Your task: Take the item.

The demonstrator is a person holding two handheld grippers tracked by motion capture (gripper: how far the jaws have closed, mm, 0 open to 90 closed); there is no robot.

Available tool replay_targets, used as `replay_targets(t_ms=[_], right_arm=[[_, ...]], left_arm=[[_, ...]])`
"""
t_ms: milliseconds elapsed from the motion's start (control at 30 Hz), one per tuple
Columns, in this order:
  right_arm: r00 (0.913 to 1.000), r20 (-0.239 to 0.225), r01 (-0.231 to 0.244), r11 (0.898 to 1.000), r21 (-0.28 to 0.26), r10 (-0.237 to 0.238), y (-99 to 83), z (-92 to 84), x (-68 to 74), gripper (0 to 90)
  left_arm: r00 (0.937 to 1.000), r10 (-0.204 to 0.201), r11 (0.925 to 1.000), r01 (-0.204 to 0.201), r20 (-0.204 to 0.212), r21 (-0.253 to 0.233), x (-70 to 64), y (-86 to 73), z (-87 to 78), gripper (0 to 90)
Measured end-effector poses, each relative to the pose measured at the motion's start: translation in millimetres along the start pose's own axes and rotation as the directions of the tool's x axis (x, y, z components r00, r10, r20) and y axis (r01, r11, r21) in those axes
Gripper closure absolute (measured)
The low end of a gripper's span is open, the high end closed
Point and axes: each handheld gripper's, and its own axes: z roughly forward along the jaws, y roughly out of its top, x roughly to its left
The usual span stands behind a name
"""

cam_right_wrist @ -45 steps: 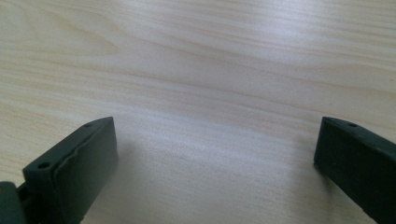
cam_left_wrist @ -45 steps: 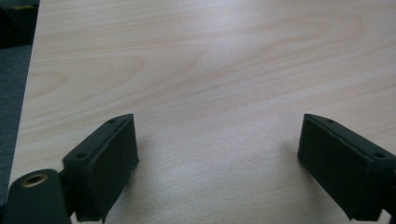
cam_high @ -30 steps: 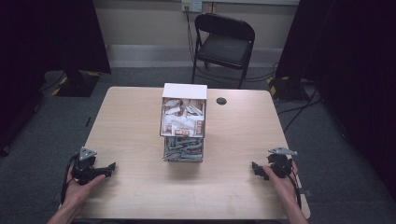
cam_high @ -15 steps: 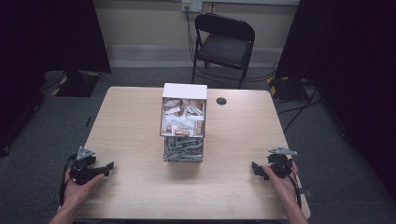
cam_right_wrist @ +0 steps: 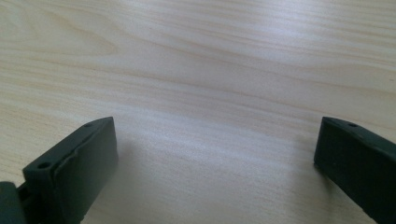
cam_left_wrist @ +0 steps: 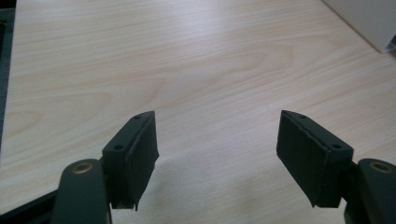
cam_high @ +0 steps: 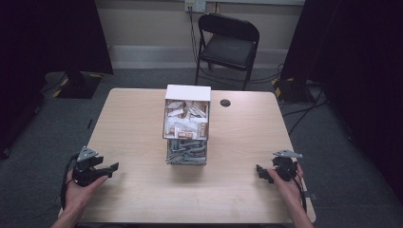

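Observation:
A clear two-tier box (cam_high: 187, 124) stands in the middle of the wooden table (cam_high: 133, 123). Its upper tier holds white and brown packets, and its lower tier (cam_high: 186, 151) holds grey ones. My left gripper (cam_high: 113, 167) rests low at the near left corner and points toward the centre. Its jaws have just been closing, but they still stand open over bare wood (cam_left_wrist: 215, 121). A corner of the box (cam_left_wrist: 369, 18) shows far off in the left gripper view. At the near right corner my right gripper (cam_high: 259, 171) is open, with only tabletop between its jaws (cam_right_wrist: 217, 126).
A small black round disc (cam_high: 225, 102) lies on the table behind the box to the right. Beyond the far edge stands a black folding chair (cam_high: 228, 42). Cables run over the grey floor at the right, and dark curtains hang on both sides.
The left gripper's jaws look a little closer together than before. Both hands and the box stay where they were.

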Motion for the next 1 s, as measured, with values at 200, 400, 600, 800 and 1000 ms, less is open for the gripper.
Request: replay_targets(t_ms=[200, 400, 600, 800, 1000], right_arm=[[1.0000, 0.000, 0.000, 1.000, 0.000, 0.000, 0.0, 0.0, 0.0, 0.0], [1.0000, 0.002, -0.001, 1.000, -0.001, 0.001, 0.6, 0.6, 0.2, 0.0], [1.0000, 0.003, -0.002, 1.000, 0.000, 0.002, 1.3, 1.3, 0.5, 0.0], [1.0000, 0.003, -0.003, 1.000, -0.001, 0.003, 3.1, 3.3, 1.5, 0.0], [1.0000, 0.004, -0.003, 1.000, -0.001, 0.003, 3.0, 3.2, 1.6, 0.0]], left_arm=[[0.9983, 0.031, 0.9988, -0.029, 0.049, -0.040, -8.3, 9.7, -7.2, 32.8], [0.9940, 0.050, 0.9966, -0.043, 0.098, -0.070, -15.5, 15.1, -14.0, 33.3], [0.9903, 0.060, 0.9945, -0.049, 0.125, -0.093, -21.0, 14.9, -21.5, 34.0], [0.9840, 0.040, 0.9936, -0.020, 0.174, -0.111, -27.1, 18.9, -25.8, 36.2], [0.9696, 0.100, 0.9902, -0.075, 0.223, -0.118, -51.0, 28.5, -19.8, 40.1]])
